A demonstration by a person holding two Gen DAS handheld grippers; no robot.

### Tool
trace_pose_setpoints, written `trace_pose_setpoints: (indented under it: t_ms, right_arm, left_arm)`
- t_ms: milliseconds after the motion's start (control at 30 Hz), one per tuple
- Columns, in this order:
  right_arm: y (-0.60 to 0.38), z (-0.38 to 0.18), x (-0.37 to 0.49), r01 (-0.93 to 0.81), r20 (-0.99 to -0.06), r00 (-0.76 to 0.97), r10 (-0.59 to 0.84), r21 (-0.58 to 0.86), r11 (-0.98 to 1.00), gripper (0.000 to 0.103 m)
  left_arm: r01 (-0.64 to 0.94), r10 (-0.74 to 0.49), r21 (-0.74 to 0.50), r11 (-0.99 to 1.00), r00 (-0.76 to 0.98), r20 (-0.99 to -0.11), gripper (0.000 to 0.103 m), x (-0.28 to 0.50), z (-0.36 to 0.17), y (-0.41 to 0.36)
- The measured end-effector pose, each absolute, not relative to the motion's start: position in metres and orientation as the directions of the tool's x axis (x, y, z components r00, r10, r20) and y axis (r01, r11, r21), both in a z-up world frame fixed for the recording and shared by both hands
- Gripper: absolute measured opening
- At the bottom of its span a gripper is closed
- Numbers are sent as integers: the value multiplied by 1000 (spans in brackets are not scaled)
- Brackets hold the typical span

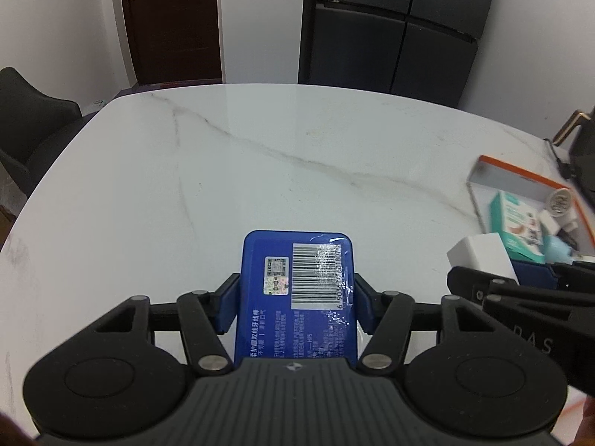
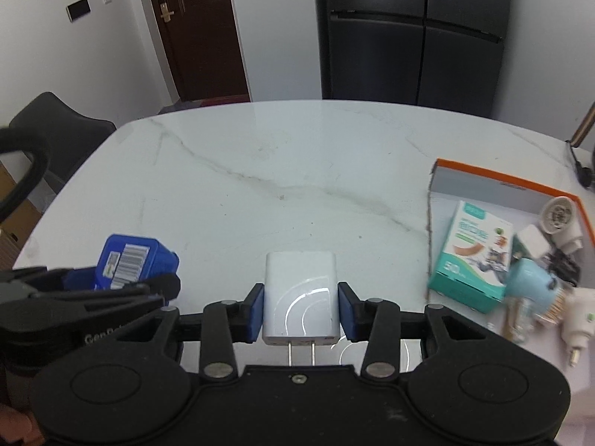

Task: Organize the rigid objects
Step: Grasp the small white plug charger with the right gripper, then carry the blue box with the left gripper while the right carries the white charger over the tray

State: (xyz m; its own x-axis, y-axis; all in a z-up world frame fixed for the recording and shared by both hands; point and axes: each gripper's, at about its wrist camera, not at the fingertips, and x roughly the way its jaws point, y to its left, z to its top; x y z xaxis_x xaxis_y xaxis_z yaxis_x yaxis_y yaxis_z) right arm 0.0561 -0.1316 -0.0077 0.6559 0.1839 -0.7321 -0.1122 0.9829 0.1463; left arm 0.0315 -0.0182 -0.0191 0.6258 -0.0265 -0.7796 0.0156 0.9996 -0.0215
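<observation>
Your left tongs (image 1: 296, 299) are clamped across the narrow sides of the blue box (image 1: 297, 290), barcode face up, and the box is lifted clear of the counter (image 1: 260, 171). Gripping it by the long edges keeps the flat package from pivoting, which should make it easy to lay down flat.

Your right tongs (image 2: 300, 306) are pressed tight on the white charger (image 2: 300, 297), pads on its two smooth sides and the metal prongs pointing back toward the camera. That hold leaves the rounded end leading, so you can lower it in nose first without the prongs catching.

Both items hang above the near edge of the counter, side by side, with the left load just beside the right.

The orange-rimmed tray (image 2: 483, 171) sits at the right edge of the counter, and it already holds a teal box (image 2: 472, 256), a pale blue bottle (image 2: 528, 282) and some small white plugs. It looks like the collecting place, so both loads probably belong there.

The free floor seems to be at the far side of the tray, behind the teal box. Bring the charger over first, since your right hand is nearer, and keep the left clear so the two do not collide.
</observation>
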Motion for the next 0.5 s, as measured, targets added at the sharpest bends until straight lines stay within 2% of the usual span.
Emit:
trace_pose_setpoints:
  t_ms: [200,500]
  right_arm:
    - [-147,16,21,-119,-707,685,177,131,984,50]
    - [-179,34,-25,-103,-674,718,171,141,985,50]
  left_arm:
    - [3,-38,-47,999,651,-758,61,14,-9,-19]
    - [57,-86,-64,996,673,-734,61,-5,5,-59]
